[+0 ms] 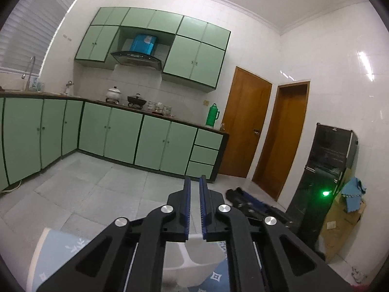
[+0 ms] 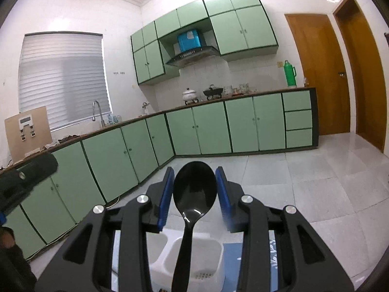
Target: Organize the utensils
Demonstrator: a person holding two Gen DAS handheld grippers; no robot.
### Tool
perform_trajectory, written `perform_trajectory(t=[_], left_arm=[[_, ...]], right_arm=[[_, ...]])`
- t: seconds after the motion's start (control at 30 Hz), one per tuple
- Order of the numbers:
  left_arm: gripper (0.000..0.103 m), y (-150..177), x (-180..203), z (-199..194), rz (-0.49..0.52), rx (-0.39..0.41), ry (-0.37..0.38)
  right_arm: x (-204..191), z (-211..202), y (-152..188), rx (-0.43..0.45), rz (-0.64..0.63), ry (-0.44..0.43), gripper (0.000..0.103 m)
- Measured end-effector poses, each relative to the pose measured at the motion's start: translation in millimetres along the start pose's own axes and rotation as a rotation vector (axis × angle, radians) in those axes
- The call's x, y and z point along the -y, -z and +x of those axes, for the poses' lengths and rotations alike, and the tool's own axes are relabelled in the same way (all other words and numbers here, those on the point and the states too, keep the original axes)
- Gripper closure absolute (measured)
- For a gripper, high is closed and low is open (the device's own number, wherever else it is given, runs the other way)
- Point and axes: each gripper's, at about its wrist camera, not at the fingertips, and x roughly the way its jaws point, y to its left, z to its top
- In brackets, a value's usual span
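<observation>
Kitchen seen along both hand-held grippers, each raised and pointing nearly level across the tiled floor (image 1: 102,182). An L-shaped run of green base cabinets (image 2: 211,126) carries a dark worktop (image 2: 170,110), with matching wall cabinets (image 1: 194,56) flanking a range hood (image 1: 136,58). Two wooden doors (image 1: 245,121) stand at the right of the cabinets. A window blind (image 2: 63,73) hangs above the sink tap (image 2: 97,112). On the worktop stand a green thermos flask (image 1: 212,114), a white lidded pot (image 1: 113,92) and a dark wok (image 1: 137,99).

Below both grippers lies a white divided utensil holder (image 2: 194,260), on a pale blue patterned cloth (image 1: 60,250).

Right hand-held gripper (image 2: 195,189): jaws part-way apart, a black plastic spoon (image 2: 193,194) between the blue pads, bowl forward and handle trailing back under the camera. Whether the pads press on the bowl cannot be told.

Left hand-held gripper (image 1: 195,185): clenched, nothing between its pads.
</observation>
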Motion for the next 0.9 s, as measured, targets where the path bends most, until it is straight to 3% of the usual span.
perform_trajectory(t=[0.1,0.27,0.33,0.47,0.7,0.9], left_arm=[[0.098,5,-2,13,0.011,-0.032,-0.005],[0.098,35,-4,9,0.009,-0.106,-0.043],[0.092,54,-8,9,-0.002,-0.155,-0.057],[0.089,79,-17,11,-0.045,-0.221,-0.088],[0.088,65,-13,30,0.035,-0.186,-0.121],[0.087,67,-19,50,0.06,-0.188,-0.15]], right_arm=[[5,14,0,-0.034,0.0,-0.004,0.07],[3,1,17,-0.075,-0.021,-0.007,0.069],[3,-7,30,-0.104,-0.013,-0.003,0.069],[-6,-20,37,-0.064,-0.023,0.012,0.069],[-5,5,13,0.036,-0.035,0.058,0.069],[4,39,13,0.037,-0.016,0.079,0.069]])
